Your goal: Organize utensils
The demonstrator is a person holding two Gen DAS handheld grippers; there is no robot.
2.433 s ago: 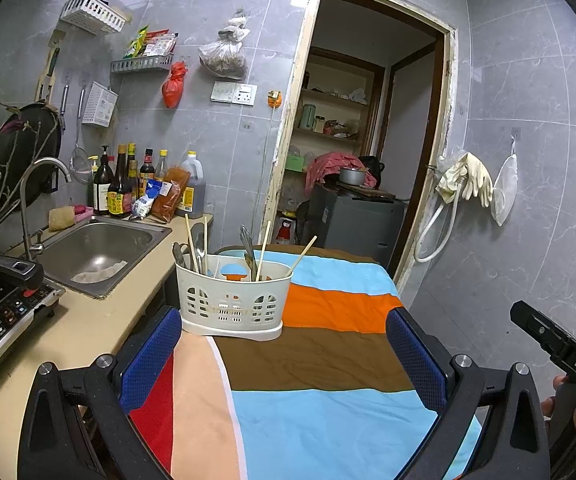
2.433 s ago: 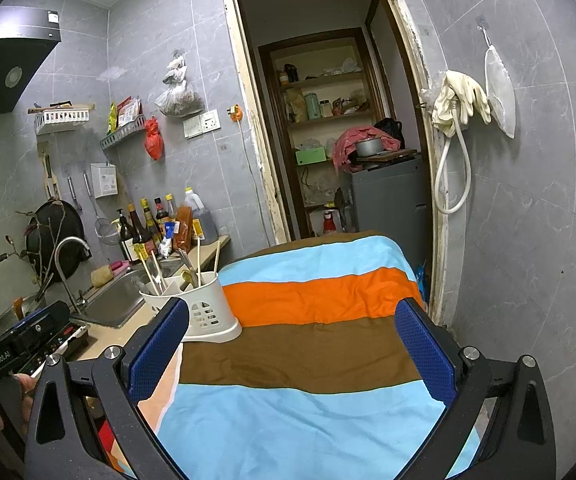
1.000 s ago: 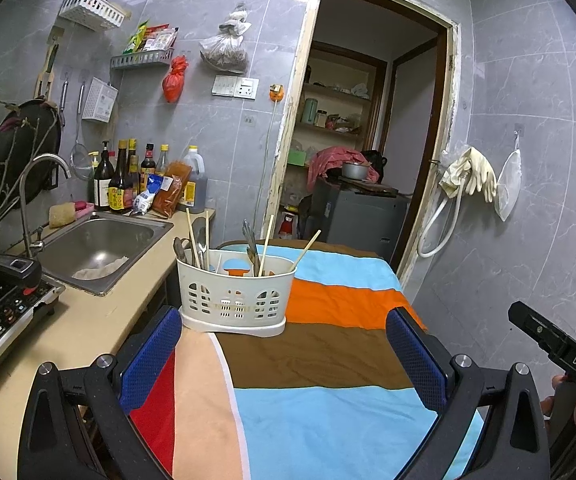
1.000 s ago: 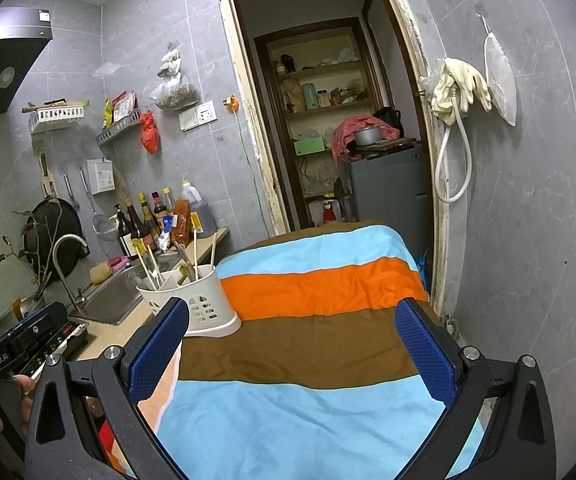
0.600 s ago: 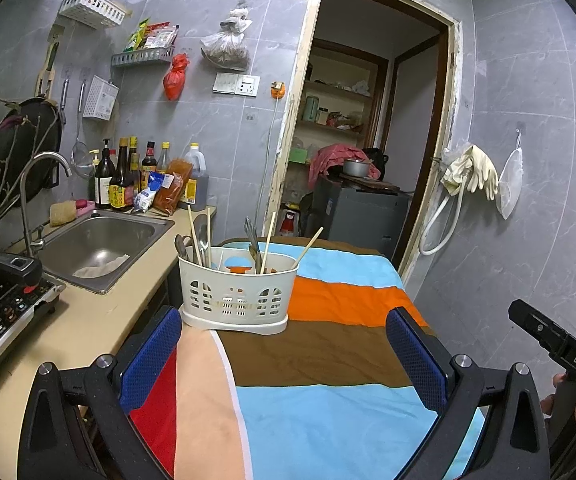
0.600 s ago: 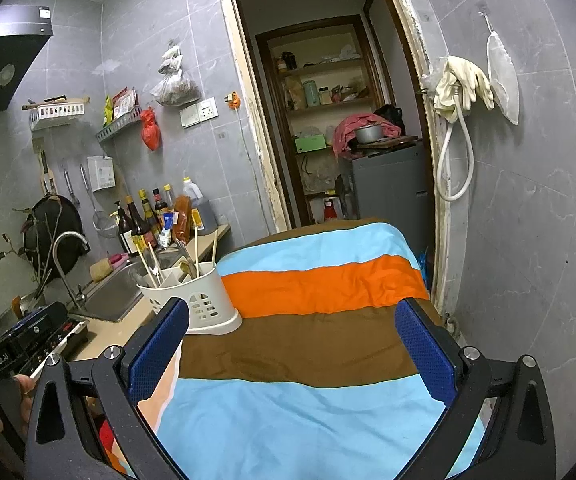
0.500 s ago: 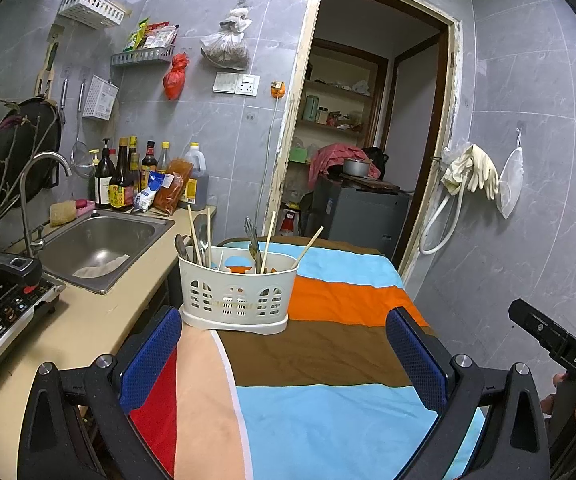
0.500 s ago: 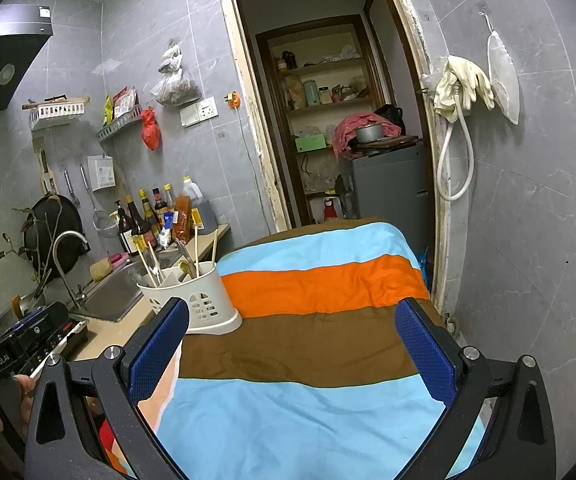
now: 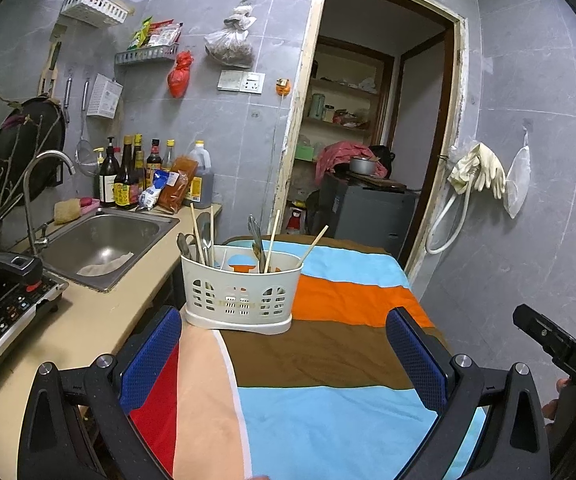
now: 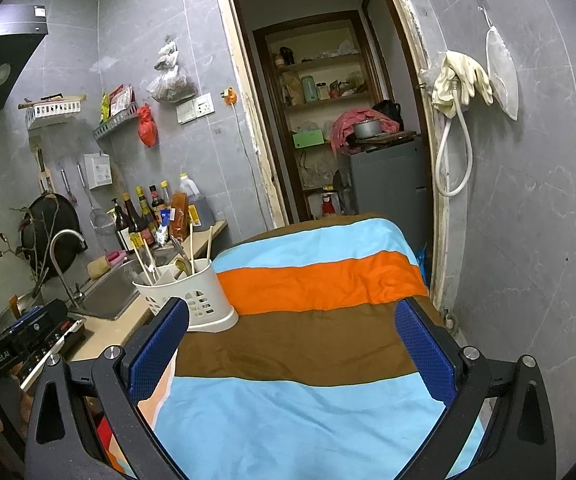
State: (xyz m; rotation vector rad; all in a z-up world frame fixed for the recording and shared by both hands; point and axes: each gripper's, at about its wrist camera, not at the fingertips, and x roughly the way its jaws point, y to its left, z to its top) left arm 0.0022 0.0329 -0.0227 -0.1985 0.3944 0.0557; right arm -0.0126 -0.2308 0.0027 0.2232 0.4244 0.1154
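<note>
A white slotted utensil caddy point(image 9: 239, 292) point(image 10: 195, 292) stands at the left edge of a table under a striped cloth point(image 9: 328, 344) point(image 10: 308, 332). Wooden chopsticks point(image 9: 272, 236) and metal spoons point(image 9: 255, 236) stick up out of it. My left gripper point(image 9: 283, 352) hangs open just short of the caddy, its blue pads wide apart with nothing between them. My right gripper point(image 10: 292, 344) is open too, over the cloth, with the caddy beyond its left finger.
Left of the table runs a counter point(image 9: 99, 320) with a steel sink point(image 9: 103, 244), a tap point(image 9: 33, 196), sauce bottles point(image 9: 127, 176) and an induction cooker point(image 9: 3, 312). A doorway point(image 9: 364, 140) opens behind the table. Rubber gloves point(image 10: 462, 76) hang on the right wall.
Over the last seconds the caddy has slid slightly right and closer in the left wrist view; both grippers stay open and empty. Little has changed in the last half second.
</note>
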